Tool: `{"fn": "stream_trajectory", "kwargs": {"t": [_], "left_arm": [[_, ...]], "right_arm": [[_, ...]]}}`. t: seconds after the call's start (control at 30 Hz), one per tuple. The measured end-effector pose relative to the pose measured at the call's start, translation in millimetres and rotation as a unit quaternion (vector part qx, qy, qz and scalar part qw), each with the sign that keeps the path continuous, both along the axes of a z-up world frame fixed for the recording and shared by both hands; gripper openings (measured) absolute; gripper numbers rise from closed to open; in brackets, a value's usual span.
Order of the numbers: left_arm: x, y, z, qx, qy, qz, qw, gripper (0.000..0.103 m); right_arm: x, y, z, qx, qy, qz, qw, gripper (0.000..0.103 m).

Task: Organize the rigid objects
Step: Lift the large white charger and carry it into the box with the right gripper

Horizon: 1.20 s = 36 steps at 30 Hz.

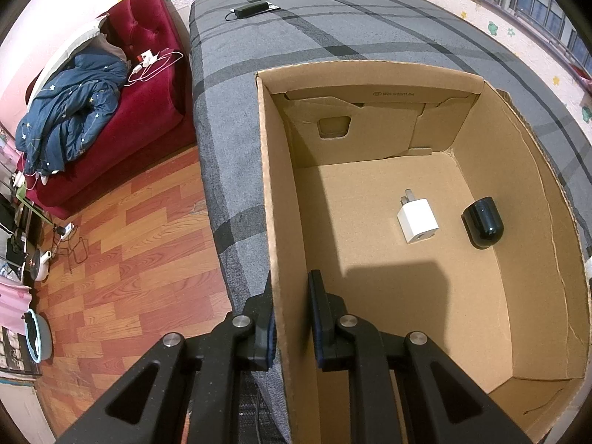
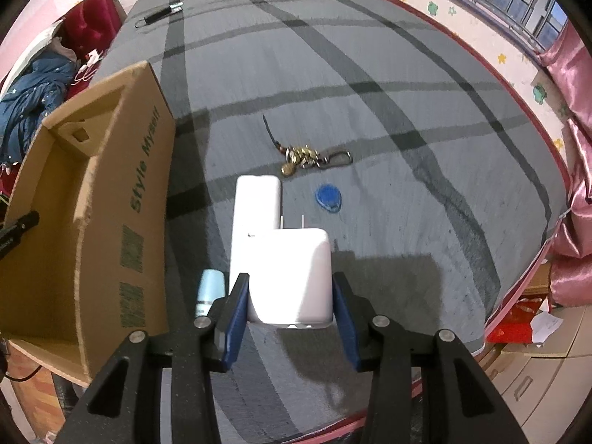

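Note:
My left gripper (image 1: 292, 296) is shut on the left wall of an open cardboard box (image 1: 281, 185), one pad outside and one inside. On the box floor lie a small white plug adapter (image 1: 417, 221) and a black rounded object (image 1: 483, 222). My right gripper (image 2: 290, 298) is shut on a large white charger (image 2: 290, 277) with its two prongs pointing away, held above the grey checked bed (image 2: 370, 74). Below it on the bed lie a white rectangular block (image 2: 255, 207), a pale blue tube (image 2: 211, 290), a blue key fob (image 2: 328, 198) and a bunch of keys (image 2: 307, 157).
The cardboard box (image 2: 92, 203) stands left of the right gripper, at the bed's left edge. A black pouch (image 1: 251, 9) lies at the far end of the bed. A red sofa (image 1: 148, 85) with a blue jacket stands beyond the wooden floor (image 1: 129, 259). Pink curtains (image 2: 569, 185) hang at the right.

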State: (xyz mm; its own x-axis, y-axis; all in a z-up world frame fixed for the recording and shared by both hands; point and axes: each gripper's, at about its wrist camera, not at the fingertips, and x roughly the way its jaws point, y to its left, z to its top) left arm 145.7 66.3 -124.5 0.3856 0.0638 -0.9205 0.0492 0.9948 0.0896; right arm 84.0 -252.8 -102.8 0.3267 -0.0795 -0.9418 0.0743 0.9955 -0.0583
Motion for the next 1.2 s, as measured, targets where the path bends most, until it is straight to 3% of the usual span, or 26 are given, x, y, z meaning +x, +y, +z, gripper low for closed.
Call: {"fn": "stream_trajectory", "kwargs": {"t": [0.67,1.2], "left_arm": [[0,1,0,-0.005,0.001,0.001,1.0000,0.016],[0,1,0,-0.006,0.001,0.001,1.0000,0.016]], "right_arm": [[19,41,57,-0.002,-0.058,0.043,0.997,0.046],[36,101,79,0.006,-0.082,0.107,0.991,0.046]]}}
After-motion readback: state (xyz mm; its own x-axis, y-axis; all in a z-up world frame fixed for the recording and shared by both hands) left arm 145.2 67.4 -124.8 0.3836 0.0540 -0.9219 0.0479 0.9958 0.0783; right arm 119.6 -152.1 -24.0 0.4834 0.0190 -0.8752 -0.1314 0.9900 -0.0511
